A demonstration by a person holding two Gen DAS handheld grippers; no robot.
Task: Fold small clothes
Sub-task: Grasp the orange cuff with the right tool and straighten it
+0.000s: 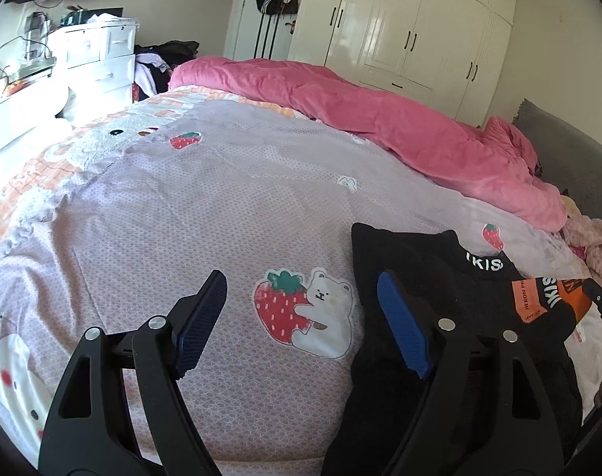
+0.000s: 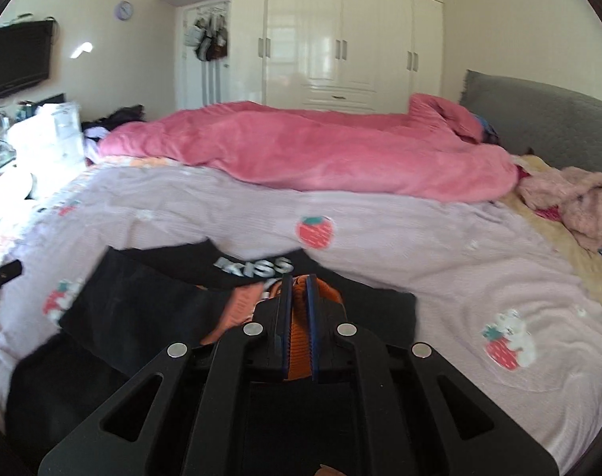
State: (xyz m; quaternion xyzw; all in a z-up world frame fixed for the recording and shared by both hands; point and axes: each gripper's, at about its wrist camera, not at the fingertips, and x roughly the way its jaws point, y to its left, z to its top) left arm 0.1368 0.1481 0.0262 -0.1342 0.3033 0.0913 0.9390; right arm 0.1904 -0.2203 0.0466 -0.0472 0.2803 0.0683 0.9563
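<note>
A small black garment (image 1: 420,261) with white "KISS" lettering (image 2: 257,267) and orange trim (image 1: 535,297) lies on the lilac strawberry-print bed sheet (image 1: 182,198). In the left wrist view my left gripper (image 1: 301,277) hovers open over the sheet. Its right finger is above the garment's left edge, and nothing is between the pads. In the right wrist view my right gripper (image 2: 299,279) is shut on a fold of orange ribbed fabric (image 2: 299,341) of the same garment (image 2: 142,305), lifting it over the black cloth. That view is motion-blurred.
A pink duvet (image 1: 380,127) is heaped along the far side of the bed. A fluffy pink garment (image 2: 578,198) lies at the right by the grey headboard (image 2: 539,119). White drawers (image 1: 102,51) stand at the left and a white wardrobe (image 2: 340,39) behind.
</note>
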